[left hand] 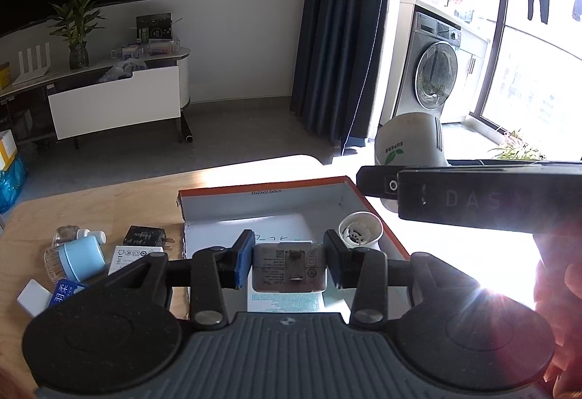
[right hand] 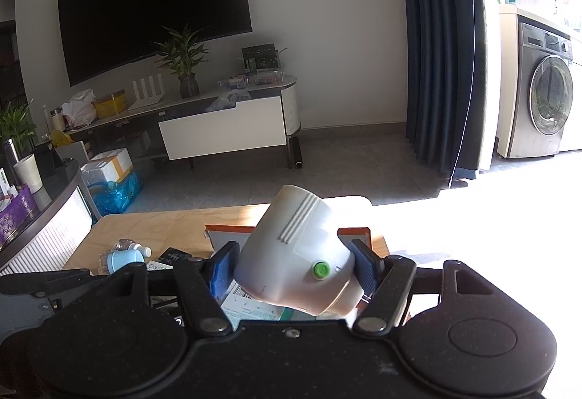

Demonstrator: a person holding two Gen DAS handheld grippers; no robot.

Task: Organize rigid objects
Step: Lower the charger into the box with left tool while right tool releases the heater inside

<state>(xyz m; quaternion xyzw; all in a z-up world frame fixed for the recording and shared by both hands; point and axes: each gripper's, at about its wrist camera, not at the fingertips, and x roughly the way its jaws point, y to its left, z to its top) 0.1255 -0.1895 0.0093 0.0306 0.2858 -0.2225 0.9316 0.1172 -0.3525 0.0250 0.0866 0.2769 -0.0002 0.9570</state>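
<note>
Resting on the wooden table [left hand: 120, 195], the open cardboard box [left hand: 342, 197] with orange outer walls and a white inside serves as the landmark. Above the box's right wall, the right gripper [right hand: 293, 269] has its blue-padded fingers [right hand: 222, 271] pressed against both sides of a white appliance [right hand: 294, 249] with a green button, ribbed lines on its shell and a leaf logo, held tilted in the air; in the left wrist view the same appliance [left hand: 407, 140] shows beyond the box's far right corner, partly behind the dark body of the right gripper. Over the box's near edge, the left gripper [left hand: 290, 260] has its jaws drawn in tight on a white charger block [left hand: 290, 266], prong face turned toward the camera, clear of the box floor. Inside the box, by its right wall, stands a small white cup-shaped part [left hand: 360, 229], and printed paper [left hand: 285, 300] lies on the floor below the charger. Left of the box on the table lie a black plug adapter [left hand: 145, 237], a light blue capped bottle [left hand: 78, 259], a white card [left hand: 132, 257] and a small white block [left hand: 34, 297].
</note>
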